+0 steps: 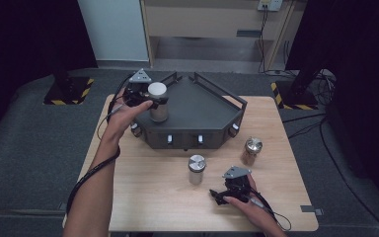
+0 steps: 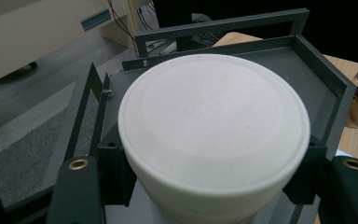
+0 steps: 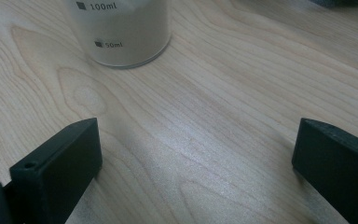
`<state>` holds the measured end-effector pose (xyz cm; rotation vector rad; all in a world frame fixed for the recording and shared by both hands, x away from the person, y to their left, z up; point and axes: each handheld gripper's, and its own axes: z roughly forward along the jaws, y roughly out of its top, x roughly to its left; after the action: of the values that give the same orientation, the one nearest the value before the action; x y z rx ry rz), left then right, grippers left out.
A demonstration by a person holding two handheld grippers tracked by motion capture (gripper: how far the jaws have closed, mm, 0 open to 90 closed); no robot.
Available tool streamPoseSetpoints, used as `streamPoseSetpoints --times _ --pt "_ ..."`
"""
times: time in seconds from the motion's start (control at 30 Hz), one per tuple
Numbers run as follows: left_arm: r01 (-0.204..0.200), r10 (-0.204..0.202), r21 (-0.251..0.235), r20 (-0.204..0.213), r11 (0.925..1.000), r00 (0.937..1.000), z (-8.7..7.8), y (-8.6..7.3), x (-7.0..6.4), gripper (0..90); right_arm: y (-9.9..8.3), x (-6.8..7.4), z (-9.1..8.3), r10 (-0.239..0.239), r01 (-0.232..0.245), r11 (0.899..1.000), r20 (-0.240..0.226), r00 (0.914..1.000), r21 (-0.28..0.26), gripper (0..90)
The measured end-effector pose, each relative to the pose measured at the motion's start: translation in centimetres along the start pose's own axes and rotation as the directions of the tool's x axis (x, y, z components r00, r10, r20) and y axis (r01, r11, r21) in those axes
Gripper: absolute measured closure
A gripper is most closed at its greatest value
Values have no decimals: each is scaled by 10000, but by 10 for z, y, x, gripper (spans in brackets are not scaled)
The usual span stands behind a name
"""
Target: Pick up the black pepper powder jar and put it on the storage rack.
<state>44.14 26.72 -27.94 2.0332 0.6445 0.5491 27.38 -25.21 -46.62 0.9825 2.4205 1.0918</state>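
Closest to the lens, the white-lidded jar (image 2: 213, 135) sits clamped between the jaws of the left gripper (image 1: 145, 96), over the left corner of the dark railed tray (image 1: 202, 111). Right gripper (image 1: 233, 190) rests low on the tabletop (image 1: 148, 197), jaws wide apart and empty, facing the steel-capped jar (image 1: 196, 169). Risk: the held jar could clip the tray's raised rail or slip from the pads if tilted. Open room remains across the tray floor; the amber jar (image 1: 251, 150) stands near the tray's right corner.
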Motion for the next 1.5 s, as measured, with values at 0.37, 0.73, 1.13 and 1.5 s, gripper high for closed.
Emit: streamPoseSetpoints --times 0.37,0.73,1.13,1.5 --pt "183 -184 -62 -54 9998 9998 1 -8 2 327 0 0 0 3 -3 10000 -2 10000 -3 14" --pt "410 -410 47 46 9991 9991 3 -7 8 321 0 0 0 14 -14 10000 -2 10000 1 15" --pt "201 -195 305 -182 9993 9996 5 -4 3 258 0 0 0 0 0 10000 3 10000 -4 15" --pt "17 -5 276 -446 9996 9990 -7 -3 -3 27 0 0 0 11 -11 10000 5 10000 2 15"
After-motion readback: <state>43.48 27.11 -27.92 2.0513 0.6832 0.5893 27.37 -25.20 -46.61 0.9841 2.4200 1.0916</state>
